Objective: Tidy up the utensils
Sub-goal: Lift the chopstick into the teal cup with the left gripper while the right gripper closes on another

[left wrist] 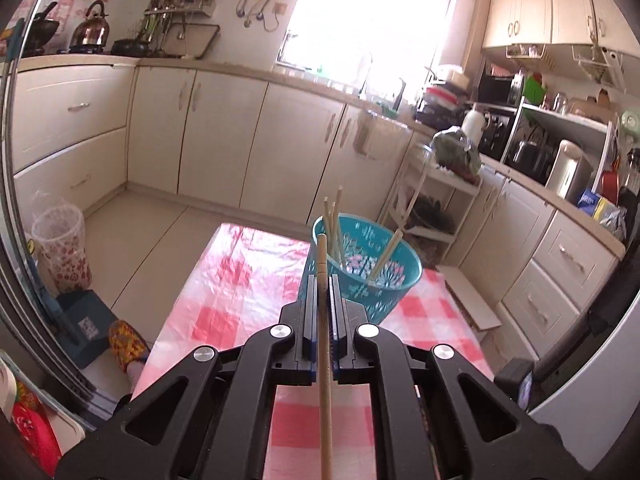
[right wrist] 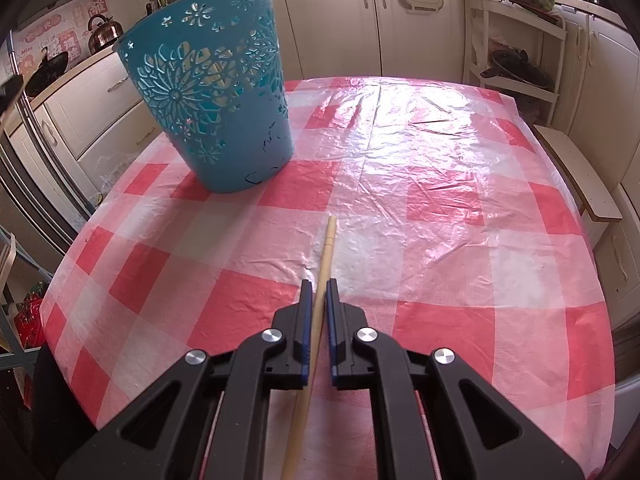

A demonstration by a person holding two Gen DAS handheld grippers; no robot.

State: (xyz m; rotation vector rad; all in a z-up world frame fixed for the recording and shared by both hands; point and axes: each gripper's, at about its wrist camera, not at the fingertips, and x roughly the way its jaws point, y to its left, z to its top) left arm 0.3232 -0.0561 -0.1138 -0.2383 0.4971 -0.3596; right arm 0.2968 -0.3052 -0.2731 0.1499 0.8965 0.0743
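Left tool (left wrist: 322, 280): raised above the worktop, fingers pressed in on a chopstick (left wrist: 325, 344) that runs straight along the gap and pokes out past the tips.
Left tool's chopstick tip: just short of the bin (left wrist: 360, 276), level with its near rim, at its left side.
Bin, from the left tool: directly ahead and slightly right, teal with cut-out flowers, standing on the worktop (left wrist: 232, 280).
Sticks in bin (left wrist: 334, 226): several chopsticks leaning inside, a cluster on the left wall and one on the right wall, tops above the rim.
Floor bin (left wrist: 60, 248): far left of the left tool, clear with red flowers, on the floor.
Kettle (left wrist: 91, 28): far ahead and left, on the stove.
Right tool (right wrist: 319, 286): low over the worktop, fingers close around a second chopstick (right wrist: 316, 320); the left finger touches it, a small gap shows at the right one, so I cannot tell whether it is truly pinched.
Right tool's chopstick: angled slightly, tip (right wrist: 331, 224) ahead of the fingers over the checked cloth; whether it rests on the cloth is unclear.
Bin, from the right tool (right wrist: 224, 120): ahead and to the left, well apart from the chopstick tip.
Worktop (right wrist: 460, 200): red-and-white checked plastic cloth, wrinkled, spreading ahead and right of the right tool.
Rack (right wrist: 520, 52): far ahead and right, beyond the worktop edge.
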